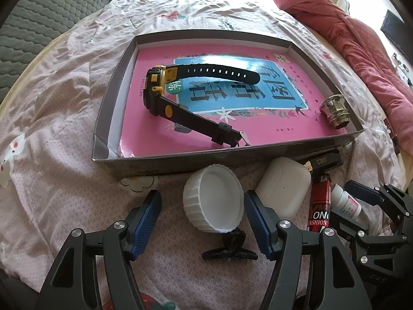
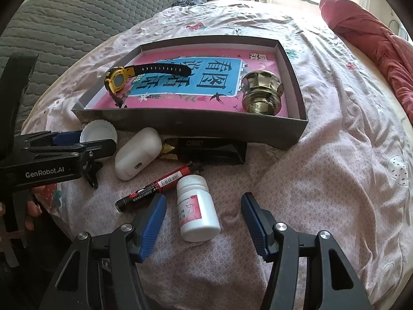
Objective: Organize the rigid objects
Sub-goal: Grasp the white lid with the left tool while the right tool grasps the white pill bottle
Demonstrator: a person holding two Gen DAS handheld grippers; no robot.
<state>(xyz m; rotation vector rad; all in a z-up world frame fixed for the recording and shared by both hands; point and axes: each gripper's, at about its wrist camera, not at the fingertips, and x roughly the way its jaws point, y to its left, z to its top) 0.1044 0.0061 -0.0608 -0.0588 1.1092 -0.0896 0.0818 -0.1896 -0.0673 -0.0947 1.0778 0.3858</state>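
Observation:
A grey box lid [image 1: 103,118] [image 2: 180,126] on the bed holds a pink book, a yellow-black watch [image 1: 160,87] [image 2: 117,80] and a brass knob [image 1: 335,112] [image 2: 262,93]. In front of it lie a white jar cap [image 1: 214,201] [image 2: 98,131], a white earbud case [image 1: 284,188] [image 2: 136,152], a red lighter [image 1: 320,206] [image 2: 157,183] and a white pill bottle [image 1: 346,202] [image 2: 197,209]. My left gripper [image 1: 202,206] is open with the cap between its fingers. My right gripper [image 2: 204,209] is open around the pill bottle.
A black hair clip [image 1: 229,248] lies just behind the cap. A black box [image 2: 211,149] sits against the lid's front wall. A red blanket [image 1: 348,38] lies at the right, a grey quilted cushion [image 2: 64,13] at the back left.

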